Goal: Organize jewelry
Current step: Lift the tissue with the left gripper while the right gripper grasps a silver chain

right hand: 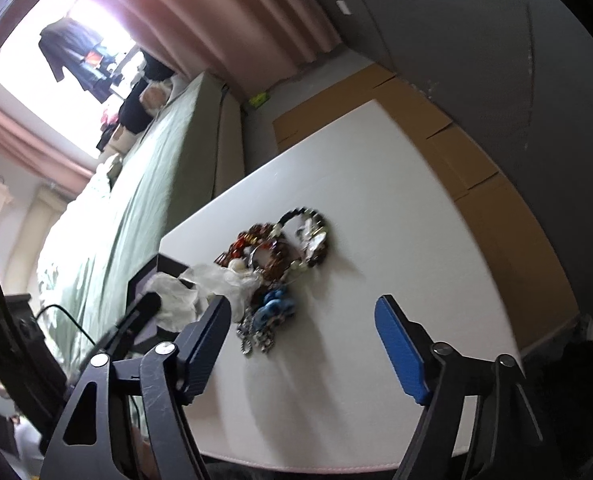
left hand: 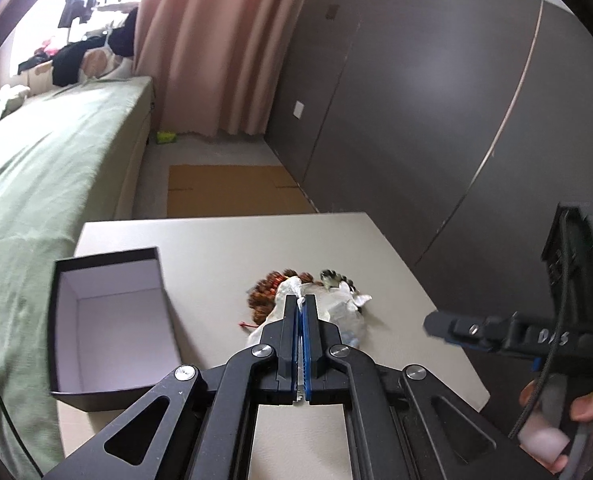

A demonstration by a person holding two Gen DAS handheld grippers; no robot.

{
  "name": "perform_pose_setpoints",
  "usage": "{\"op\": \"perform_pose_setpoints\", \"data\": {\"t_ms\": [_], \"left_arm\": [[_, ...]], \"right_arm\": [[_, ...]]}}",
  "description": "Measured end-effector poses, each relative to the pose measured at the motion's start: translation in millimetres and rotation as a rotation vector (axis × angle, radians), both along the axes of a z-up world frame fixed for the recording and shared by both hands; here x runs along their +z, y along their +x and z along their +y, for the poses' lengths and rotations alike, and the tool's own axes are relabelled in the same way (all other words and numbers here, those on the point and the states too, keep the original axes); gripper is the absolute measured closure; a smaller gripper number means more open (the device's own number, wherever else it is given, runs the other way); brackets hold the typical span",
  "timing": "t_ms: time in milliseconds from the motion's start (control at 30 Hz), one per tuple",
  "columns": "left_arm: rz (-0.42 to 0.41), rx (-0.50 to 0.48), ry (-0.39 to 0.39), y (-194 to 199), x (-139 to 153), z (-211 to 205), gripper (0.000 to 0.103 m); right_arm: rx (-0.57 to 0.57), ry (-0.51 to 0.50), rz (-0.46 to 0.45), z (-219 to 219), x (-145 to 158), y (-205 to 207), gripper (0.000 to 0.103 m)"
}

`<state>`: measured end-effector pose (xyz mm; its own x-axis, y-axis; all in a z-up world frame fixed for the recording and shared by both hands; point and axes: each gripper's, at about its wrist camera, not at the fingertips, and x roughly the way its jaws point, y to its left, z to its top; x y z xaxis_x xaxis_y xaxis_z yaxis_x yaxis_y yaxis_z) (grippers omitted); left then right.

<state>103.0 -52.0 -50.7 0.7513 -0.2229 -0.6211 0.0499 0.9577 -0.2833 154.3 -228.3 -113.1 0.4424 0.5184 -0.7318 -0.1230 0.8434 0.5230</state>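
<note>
A heap of jewelry lies mid-table: brown bead strings (left hand: pixel 266 290), a dark bead bracelet (left hand: pixel 336 278), and in the right wrist view bracelets (right hand: pixel 296 236), a blue piece (right hand: pixel 274 306) and a silver chain (right hand: pixel 252 338). A crumpled clear plastic bag (left hand: pixel 342 308) rests against the heap. My left gripper (left hand: pixel 300 300) is shut on a corner of this plastic bag (right hand: pixel 212 280); its tip (right hand: pixel 148 304) shows at the left of the right wrist view. My right gripper (right hand: pixel 302 320) stands open just short of the heap, nothing between its fingers. It enters the left wrist view from the right (left hand: pixel 432 326).
An open black box (left hand: pixel 112 328) with a white inside stands at the table's left, beside a bed with a green cover (left hand: pixel 36 184). Flat cardboard (left hand: pixel 232 188) lies on the floor beyond the white table (left hand: pixel 224 248). Dark wall panels (left hand: pixel 416 120) run along the right.
</note>
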Motion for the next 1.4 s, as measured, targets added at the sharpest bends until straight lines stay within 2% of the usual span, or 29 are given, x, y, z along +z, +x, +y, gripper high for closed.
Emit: {"op": "perform_pose_setpoints", "data": {"t_ms": [133,267,333,600,767,933,1067,1167,1400], "left_arm": [[-0.010,0.029,-0.007,-5.0,5.1,15.6,0.102],[-0.020,0.060,-0.025,-9.2,10.0,33.8,0.102],[-0.026,0.076,-0.037,-10.3,13.0,42.8,0.102],[-0.052,0.127,-0.084,-14.2,22.5,69.7,0.102],[-0.062,0.149,-0.111,-16.6,25.2,84.3,0.102],[-0.067,0.171,-0.124,-22.4,28.3,95.6,0.102],[-0.074,0.188,-0.137,-27.9,31.9,101.8,0.102],[-0.083,0.196,-0.143,-34.1,34.9,104.0,0.102],[-0.098,0.203,-0.152,-49.7,41.1,109.8,0.102]], "right_arm": [[0.041,0.009,0.021,14.9,-6.5,-1.2,0.034],[0.104,0.026,0.044,33.3,-13.5,-3.4,0.045],[0.137,0.013,0.052,45.2,-17.5,-5.1,0.046],[0.216,-0.155,0.081,92.3,-44.1,1.6,0.046],[0.227,-0.284,0.042,116.2,-52.5,3.5,0.046],[0.230,-0.347,-0.001,125.7,-49.9,6.2,0.046],[0.221,-0.386,-0.030,136.0,-46.9,10.1,0.055],[0.238,-0.372,-0.033,134.3,-44.8,9.1,0.067],[0.237,-0.331,0.020,121.7,-46.8,3.1,0.072]]}}
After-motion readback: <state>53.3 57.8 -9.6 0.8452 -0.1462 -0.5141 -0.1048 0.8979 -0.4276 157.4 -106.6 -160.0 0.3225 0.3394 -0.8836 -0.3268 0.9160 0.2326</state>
